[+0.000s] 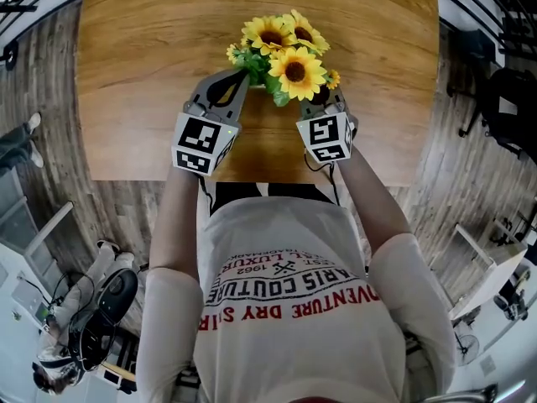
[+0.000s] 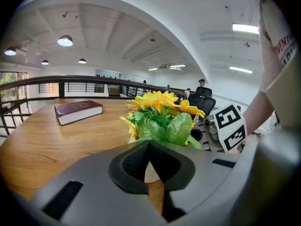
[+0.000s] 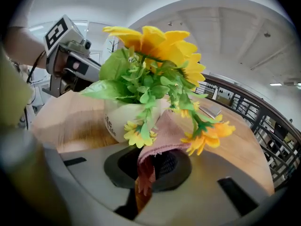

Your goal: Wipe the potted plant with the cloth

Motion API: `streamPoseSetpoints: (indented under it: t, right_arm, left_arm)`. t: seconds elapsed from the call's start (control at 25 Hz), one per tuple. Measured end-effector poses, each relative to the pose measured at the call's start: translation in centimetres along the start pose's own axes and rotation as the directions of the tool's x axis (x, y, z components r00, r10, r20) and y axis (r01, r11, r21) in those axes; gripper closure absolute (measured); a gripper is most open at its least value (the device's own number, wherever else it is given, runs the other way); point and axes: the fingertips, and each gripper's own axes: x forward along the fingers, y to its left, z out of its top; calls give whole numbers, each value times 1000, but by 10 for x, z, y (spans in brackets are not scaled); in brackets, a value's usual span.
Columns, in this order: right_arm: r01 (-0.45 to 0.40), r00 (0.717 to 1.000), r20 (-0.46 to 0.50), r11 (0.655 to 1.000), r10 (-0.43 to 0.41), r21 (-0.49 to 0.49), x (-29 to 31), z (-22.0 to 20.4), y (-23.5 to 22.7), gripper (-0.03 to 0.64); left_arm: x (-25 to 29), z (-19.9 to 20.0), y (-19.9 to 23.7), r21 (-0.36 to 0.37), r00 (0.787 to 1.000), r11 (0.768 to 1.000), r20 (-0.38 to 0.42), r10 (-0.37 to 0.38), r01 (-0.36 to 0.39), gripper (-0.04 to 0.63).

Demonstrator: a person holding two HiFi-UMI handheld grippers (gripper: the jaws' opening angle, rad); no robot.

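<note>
Gripper (image 3: 149, 167) clamps cloth (image 3: 163, 130) (beside pot (image 3: 118, 117)).

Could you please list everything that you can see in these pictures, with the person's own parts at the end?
table: one, brown wood, under everything
potted plant: one, yellow flowers and green leaves in a white pot, near the table's front edge, between the two grippers
cloth: one, pink, its free end by the pot under the flowers
book: one, dark red, flat on the table's far side
railing: one, dark, beyond the table
office chair: one, black, behind the plant
left gripper: one, grey, shut and empty, left of the pot
right gripper: one, grey, shut on the cloth, right of the pot
shirt: one, white with red print, on the person
</note>
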Motion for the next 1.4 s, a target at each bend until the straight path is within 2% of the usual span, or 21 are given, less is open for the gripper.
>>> streamPoseSetpoints:
  t: [0.08,0.56,0.84,1.0,1.16,1.4]
  right_arm:
    - [6,1000,-4,1000,-6,1,0,0,2,580]
    - [66,996,-66,996,-62,55,-9,-4,24,580]
    - [117,990,-100,983,-103,145,-11,-6,42,580]
    - [150,986,-110,963,-127,224,-12,0,46,580]
    - [139,988,-106,941,-112,308,-11,8,60,580]
    - [152,987,-97,926,-125,345,-5,21,77,580]
  left_arm:
    - [0,0,0,-22,1000,999,-4,-30,30,578]
    - [-1,0,-3,46,993,992,0,-117,117,578]
    - [-1,-2,-3,56,981,979,10,-196,195,580]
    - [-1,0,-4,58,969,968,16,-245,244,580]
    - [-2,0,-4,70,958,956,17,-288,286,580]
    - [-2,-1,-5,83,938,935,6,-346,344,580]
